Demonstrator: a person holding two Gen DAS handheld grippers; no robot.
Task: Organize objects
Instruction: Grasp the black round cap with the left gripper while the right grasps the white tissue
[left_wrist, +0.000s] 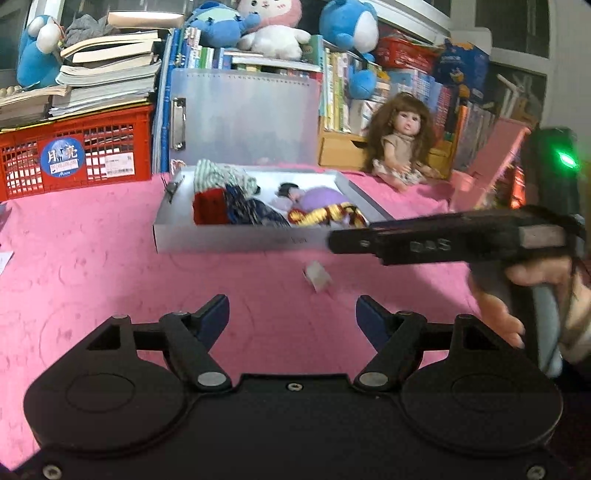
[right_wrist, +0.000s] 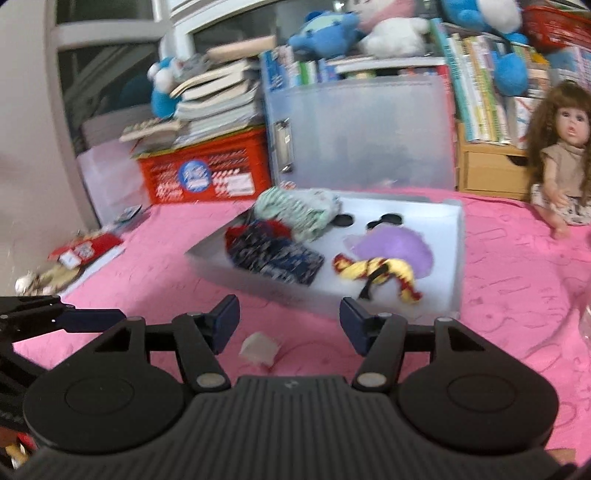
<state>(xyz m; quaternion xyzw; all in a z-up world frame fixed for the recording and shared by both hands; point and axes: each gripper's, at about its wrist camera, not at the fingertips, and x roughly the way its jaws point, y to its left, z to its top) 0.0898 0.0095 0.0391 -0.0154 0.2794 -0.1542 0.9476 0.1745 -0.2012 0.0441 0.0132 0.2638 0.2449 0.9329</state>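
Note:
An open grey box (left_wrist: 240, 242) (right_wrist: 456, 258) lies on the pink cloth and holds doll clothes: a striped green piece (right_wrist: 295, 210), a dark blue patterned piece (right_wrist: 277, 258), a purple dress (right_wrist: 391, 247) and a red-yellow garment (right_wrist: 376, 273). A small white scrap (left_wrist: 317, 276) (right_wrist: 258, 349) lies on the cloth in front of the box. My left gripper (left_wrist: 291, 317) is open and empty, just short of the scrap. My right gripper (right_wrist: 290, 325) is open and empty above the scrap; in the left wrist view it reaches in from the right (left_wrist: 443, 240).
A brown-haired doll (left_wrist: 400, 144) (right_wrist: 565, 158) sits at the back right. A red crate (left_wrist: 77, 155) under stacked books, the box's upright translucent lid (left_wrist: 243, 118), book rows and plush toys line the back. Papers and small clutter (right_wrist: 81, 254) lie at the left.

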